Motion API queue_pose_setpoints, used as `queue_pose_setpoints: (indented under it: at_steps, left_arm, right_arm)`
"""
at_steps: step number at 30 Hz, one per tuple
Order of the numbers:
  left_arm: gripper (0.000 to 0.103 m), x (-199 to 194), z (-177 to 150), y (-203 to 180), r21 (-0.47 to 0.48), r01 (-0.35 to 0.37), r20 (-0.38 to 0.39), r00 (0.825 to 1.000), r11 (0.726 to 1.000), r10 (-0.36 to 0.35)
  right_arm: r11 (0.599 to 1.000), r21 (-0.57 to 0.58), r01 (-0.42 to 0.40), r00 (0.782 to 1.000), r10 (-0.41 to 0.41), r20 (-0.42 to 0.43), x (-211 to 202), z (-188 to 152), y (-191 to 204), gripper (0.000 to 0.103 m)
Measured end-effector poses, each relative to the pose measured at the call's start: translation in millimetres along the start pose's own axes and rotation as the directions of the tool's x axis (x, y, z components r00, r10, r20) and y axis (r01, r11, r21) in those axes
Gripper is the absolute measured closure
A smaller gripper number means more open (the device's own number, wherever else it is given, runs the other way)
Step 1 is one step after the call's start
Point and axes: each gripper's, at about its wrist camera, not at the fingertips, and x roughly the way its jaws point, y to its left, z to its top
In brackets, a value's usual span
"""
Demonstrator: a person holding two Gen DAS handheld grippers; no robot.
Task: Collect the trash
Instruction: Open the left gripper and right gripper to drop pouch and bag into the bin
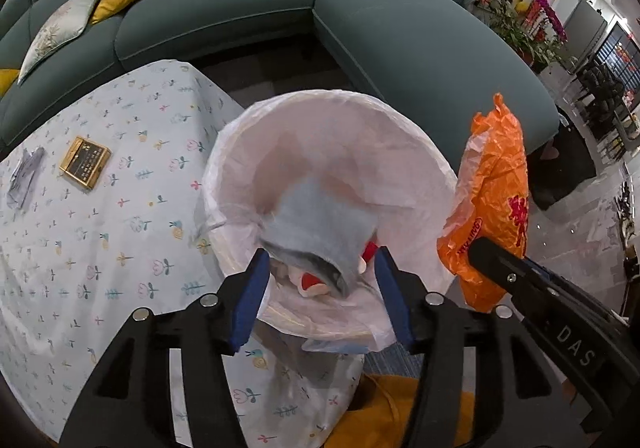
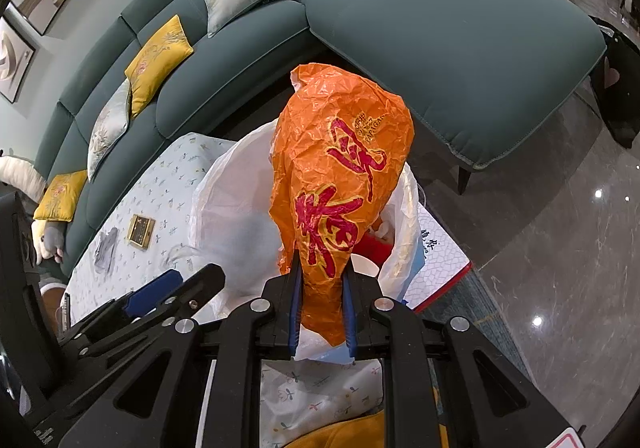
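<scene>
From the left wrist, the left tongs (image 1: 322,290) stand released over the white-lined bin (image 1: 420,151), a pale blue cloth scrap (image 1: 320,224) loose in the bin between and beyond the pads. From the right wrist, the right tongs (image 2: 322,312) are clenched on the orange plastic bag (image 2: 340,175), which hangs over the bin's mouth. It looks light, crinkly and slippery; a bunched fold is probably the surest hold.

Crinkled glossy plastic orange bag (image 2: 340,183) — thin translucent white liner (image 1: 320,151), matt cloth sofa (image 1: 400,31).
</scene>
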Motion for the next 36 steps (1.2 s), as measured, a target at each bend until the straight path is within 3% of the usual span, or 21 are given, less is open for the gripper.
queue_pose_setpoints:
  at_steps: [6, 19, 22, 28, 36]
  left_arm:
    - [0.05, 2, -1, 17, -0.075, -0.018, -0.018, 1.0, 0.997, 0.017]
    - [0.05, -2, -6, 40, -0.117, -0.059, -0.008, 0.998, 0.991, 0.059]
    - [0.05, -2, -6, 46, -0.13, -0.061, -0.009, 0.998, 0.99, 0.061]
    - [0.04, -7, -9, 54, -0.141, -0.094, 0.001, 0.995, 0.986, 0.095]
    - [0.039, -18, -15, 77, -0.186, -0.11, 0.005, 0.994, 0.976, 0.113]
  right_arm:
    - [1.0, -0.017, -0.007, 1.0, 0.007, -0.006, 3, 1, 5, 0.085]
    - [0.998, -0.059, -0.019, 0.999, 0.018, -0.031, 14, 2, 24, 0.082]
    - [0.998, -0.066, -0.022, 0.999, 0.02, -0.031, 15, 2, 29, 0.076]
    - [0.997, -0.073, -0.004, 1.0, 0.004, -0.01, 13, 2, 40, 0.058]
    - [0.995, -0.1, 0.0, 1.0, 0.0, 0.002, 7, 1, 60, 0.057]
